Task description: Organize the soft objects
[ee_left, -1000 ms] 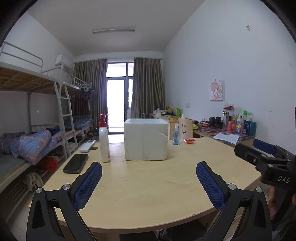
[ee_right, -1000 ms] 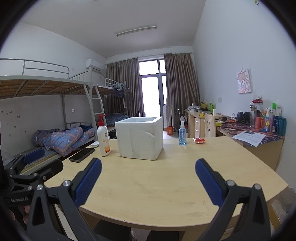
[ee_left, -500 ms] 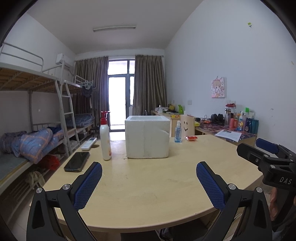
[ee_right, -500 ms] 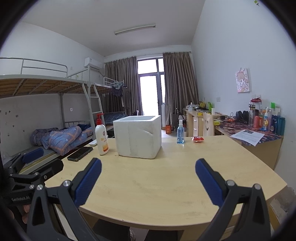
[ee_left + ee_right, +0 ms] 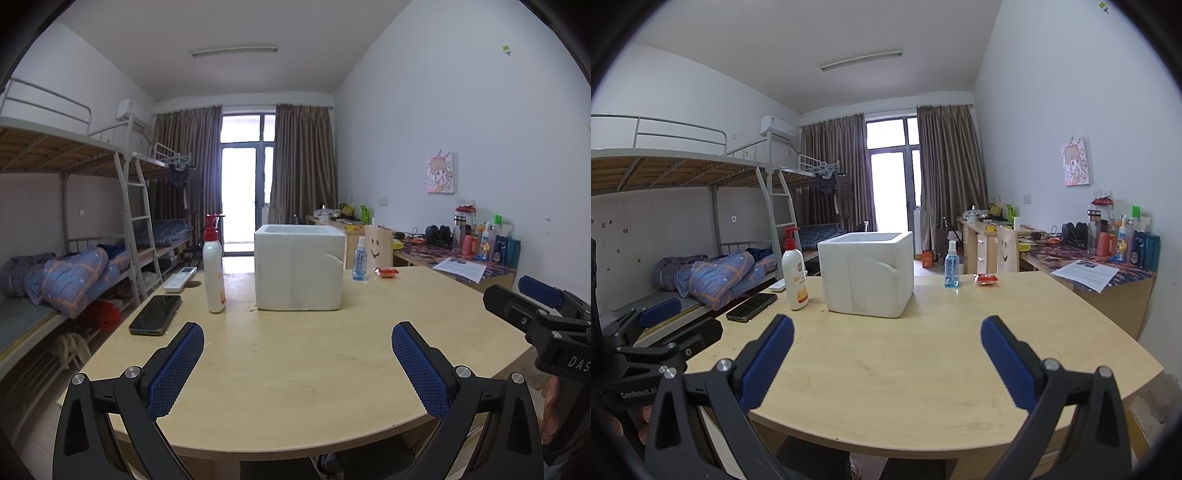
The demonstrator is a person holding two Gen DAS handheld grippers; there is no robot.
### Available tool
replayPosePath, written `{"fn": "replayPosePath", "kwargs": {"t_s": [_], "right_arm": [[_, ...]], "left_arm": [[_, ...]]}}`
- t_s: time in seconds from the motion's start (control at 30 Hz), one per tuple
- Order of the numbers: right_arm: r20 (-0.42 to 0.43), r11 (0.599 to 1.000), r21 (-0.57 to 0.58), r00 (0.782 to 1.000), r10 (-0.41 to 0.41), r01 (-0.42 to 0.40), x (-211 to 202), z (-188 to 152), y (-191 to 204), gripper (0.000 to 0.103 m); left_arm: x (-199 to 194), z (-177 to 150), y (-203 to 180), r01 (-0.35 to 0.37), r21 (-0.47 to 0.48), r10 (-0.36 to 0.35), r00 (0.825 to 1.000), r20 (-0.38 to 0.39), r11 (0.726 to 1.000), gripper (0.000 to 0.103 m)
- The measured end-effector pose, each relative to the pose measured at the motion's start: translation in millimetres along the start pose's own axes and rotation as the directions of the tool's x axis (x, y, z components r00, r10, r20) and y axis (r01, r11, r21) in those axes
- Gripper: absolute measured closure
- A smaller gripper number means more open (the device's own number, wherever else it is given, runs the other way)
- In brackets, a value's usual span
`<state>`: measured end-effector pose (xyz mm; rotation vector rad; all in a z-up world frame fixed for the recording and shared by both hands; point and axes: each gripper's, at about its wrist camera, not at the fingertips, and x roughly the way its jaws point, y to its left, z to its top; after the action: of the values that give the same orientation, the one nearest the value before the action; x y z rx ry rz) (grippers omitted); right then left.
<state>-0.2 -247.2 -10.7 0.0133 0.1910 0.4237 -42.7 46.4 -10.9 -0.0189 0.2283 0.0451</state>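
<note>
Near worktop (image 5: 295, 376): bare wood, open passage ahead of both tongs.
Far centre: white foam box (image 5: 298, 267) blocks the way.
Far left: lotion bottle (image 5: 214, 271) just beside the box; phone (image 5: 156, 314) and remote (image 5: 180, 279) lie flat.
Far right: spray bottle (image 5: 359, 263) and red packet (image 5: 386, 272), well apart from the box.

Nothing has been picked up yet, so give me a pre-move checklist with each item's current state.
1. Left gripper open and holding nothing: ok.
2. Right gripper open and holding nothing: ok.
3. White foam box upright on the table, top open: ok.
4. Bare table between grippers and box: ok.
5. Pump bottle and phone stand apart from the box, on its left: ok.
6. Soft objects to organize located: cannot tell; box interior is hidden.
</note>
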Motion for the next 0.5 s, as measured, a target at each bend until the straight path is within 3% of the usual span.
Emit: {"fn": "replayPosePath", "kwargs": {"t_s": [0.5], "right_arm": [[-0.008, 1.0, -0.025, 1.0, 0.005, -0.006, -1.8, -0.9, 5.1, 0.001]], "left_arm": [[1.7, -0.5, 0.7, -0.009, -0.011, 0.009, 1.0, -0.015, 1.0, 0.001]]}}
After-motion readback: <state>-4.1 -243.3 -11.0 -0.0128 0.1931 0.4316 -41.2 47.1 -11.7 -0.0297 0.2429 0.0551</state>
